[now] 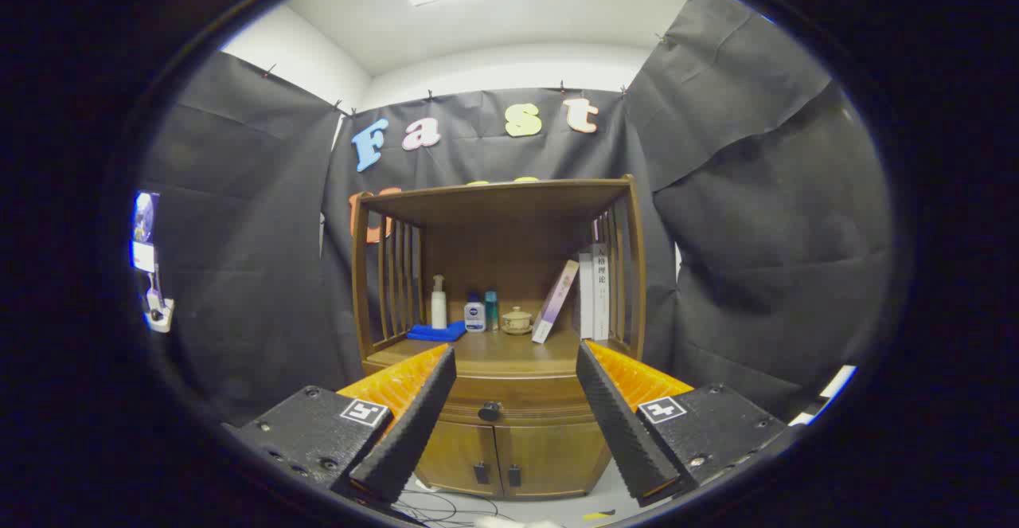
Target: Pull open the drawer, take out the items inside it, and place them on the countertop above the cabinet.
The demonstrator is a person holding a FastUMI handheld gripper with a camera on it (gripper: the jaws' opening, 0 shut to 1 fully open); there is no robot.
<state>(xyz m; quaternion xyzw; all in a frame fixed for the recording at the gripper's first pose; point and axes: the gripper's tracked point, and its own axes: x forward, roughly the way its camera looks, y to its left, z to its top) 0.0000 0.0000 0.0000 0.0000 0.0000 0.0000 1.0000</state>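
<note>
Facing the wooden cabinet (509, 400), I hold my hand-held gripper (516, 365) with its fingers spread wide, gripping nothing and well short of the furniture. Between the fingers sits the drawer (517, 400), fully closed, its dark round knob (489, 412) centred on the front. Above it is the tabletop (509, 350), under an open shelf frame. Left to right on it: a blue cloth (435, 332), a white pump bottle (439, 303) standing on the cloth, a small white-and-blue bottle (475, 314), a slim teal bottle (491, 309), a lidded ceramic cup (517, 320), one leaning book (555, 302), and upright white books (593, 295). Two lower doors (497, 458) are shut. Cables (446, 504) lie on the floor.
</note>
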